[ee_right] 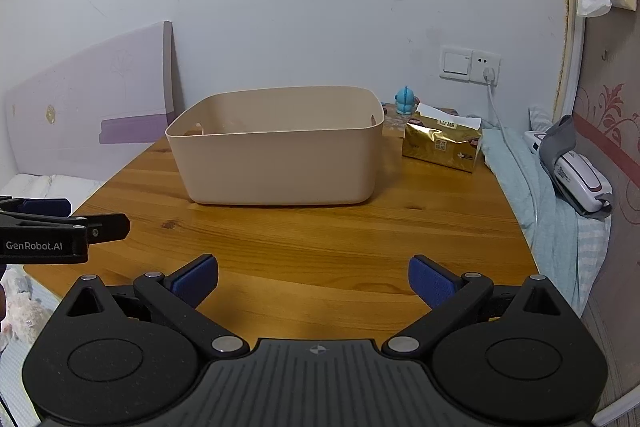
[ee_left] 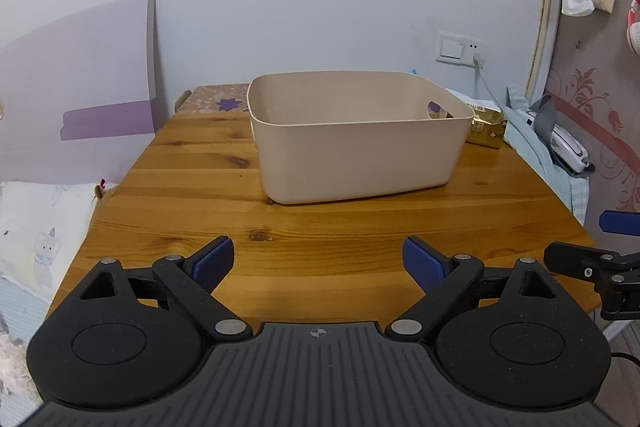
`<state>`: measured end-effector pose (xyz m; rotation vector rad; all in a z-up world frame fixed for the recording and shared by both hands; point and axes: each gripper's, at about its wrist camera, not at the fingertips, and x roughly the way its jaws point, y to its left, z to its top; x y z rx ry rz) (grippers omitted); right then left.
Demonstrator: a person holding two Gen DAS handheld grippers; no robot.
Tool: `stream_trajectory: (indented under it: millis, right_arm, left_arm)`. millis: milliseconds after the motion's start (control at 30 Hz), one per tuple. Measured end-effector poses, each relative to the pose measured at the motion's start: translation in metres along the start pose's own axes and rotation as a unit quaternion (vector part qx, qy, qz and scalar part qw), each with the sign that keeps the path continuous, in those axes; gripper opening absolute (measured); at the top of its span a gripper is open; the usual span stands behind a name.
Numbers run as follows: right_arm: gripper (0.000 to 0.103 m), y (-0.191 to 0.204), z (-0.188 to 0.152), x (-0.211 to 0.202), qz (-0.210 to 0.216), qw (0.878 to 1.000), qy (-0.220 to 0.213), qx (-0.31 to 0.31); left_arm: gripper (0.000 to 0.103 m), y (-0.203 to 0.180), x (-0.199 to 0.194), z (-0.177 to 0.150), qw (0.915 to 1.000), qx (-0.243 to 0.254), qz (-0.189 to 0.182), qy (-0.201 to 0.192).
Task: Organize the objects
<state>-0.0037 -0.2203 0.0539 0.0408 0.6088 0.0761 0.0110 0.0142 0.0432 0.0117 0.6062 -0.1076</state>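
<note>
One wooden worktop carries a beige storage bin toward its far side, a gold tissue pack just right of it. Left tool and right tool hover near, both spread wide, gripping nothing.

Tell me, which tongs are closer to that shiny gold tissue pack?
Right. The right tongs face the gold tissue pack ahead and rightward; the left tongs sit farther left, before the beige plastic bin.

A beige bin stands on the wooden table. Just to its right lies a gold tissue pack. The right gripper hovers spread wide, holding nothing.
</note>
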Motion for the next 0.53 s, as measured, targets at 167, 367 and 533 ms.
stream_trajectory:
  millis: [167,367,533]
  right_arm:
    - [0.103,-0.0003,-0.0015,-0.0012,-0.002,1.0,0.002,0.001]
    - [0.103,-0.0004,-0.002,0.0,-0.003,1.0,0.003,0.005]
    - [0.103,-0.0007,-0.0033,0.0028,-0.002,1.0,0.007,0.007]
  left_arm:
    - [0.093,-0.0021,0.0005,-0.0014,1.0,0.003,-0.001,0.004]
    - [0.093,-0.0037,0.002,-0.0024,1.0,0.004,-0.002,0.008]
    - [0.093,-0.0039,0.0033,-0.003,1.0,0.003,-0.001,0.009]
